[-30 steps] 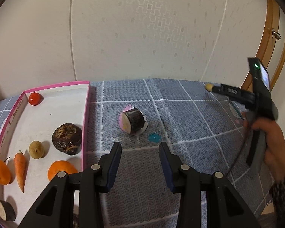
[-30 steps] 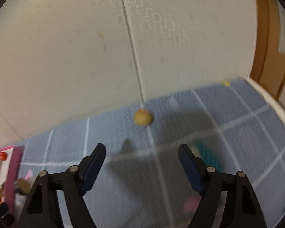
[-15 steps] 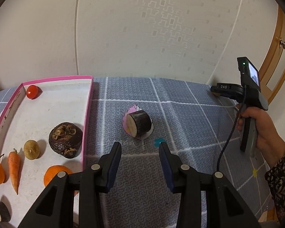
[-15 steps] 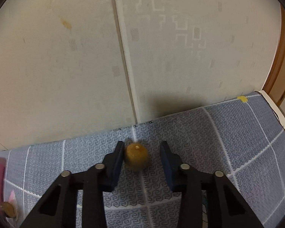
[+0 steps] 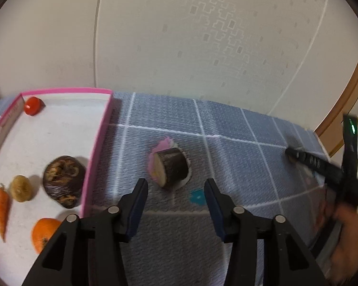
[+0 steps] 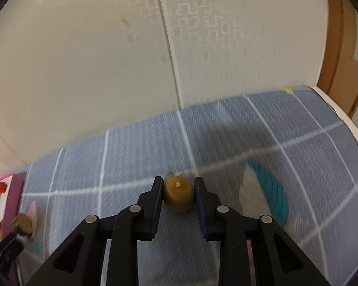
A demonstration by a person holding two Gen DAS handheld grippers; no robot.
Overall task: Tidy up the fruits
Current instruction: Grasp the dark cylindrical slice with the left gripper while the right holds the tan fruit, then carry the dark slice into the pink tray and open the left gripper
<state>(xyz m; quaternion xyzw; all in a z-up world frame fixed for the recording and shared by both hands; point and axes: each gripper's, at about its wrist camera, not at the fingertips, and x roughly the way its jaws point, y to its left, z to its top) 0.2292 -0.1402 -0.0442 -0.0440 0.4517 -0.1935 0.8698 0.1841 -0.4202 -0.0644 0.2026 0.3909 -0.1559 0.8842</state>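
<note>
**Small brown fruit pinched, tray well off to the left**

Right gripper (image 6: 178, 196) closed on a small round brown fruit (image 6: 178, 197), both pads touching its sides, stem nub facing up. Left gripper (image 5: 176, 199) spread wide and holding nothing, hanging just short of a cut eggplant chunk (image 5: 170, 170) lying on its side on the mat.

Best handled with a steady squeeze: a round, firm-looking fruit, likely to roll out if the grip slackens or the wrist tilts. Worth lifting straight up before swinging left toward the pink-rimmed tray (image 5: 97, 140), then lowering into a bare white patch, clear of the 1 red tomato (image 5: 32, 106), the carrot (image 5: 1, 206), the orange (image 5: 44, 233) and the dark wrinkled fruit (image 5: 64, 181) already inside.

Underneath, a blue-grey patterned mat (image 6: 136, 155) with white grid lines and a teal-and-white printed shape. Behind, pale embossed wallpaper; at far right, a wooden door frame (image 6: 331, 35).
</note>
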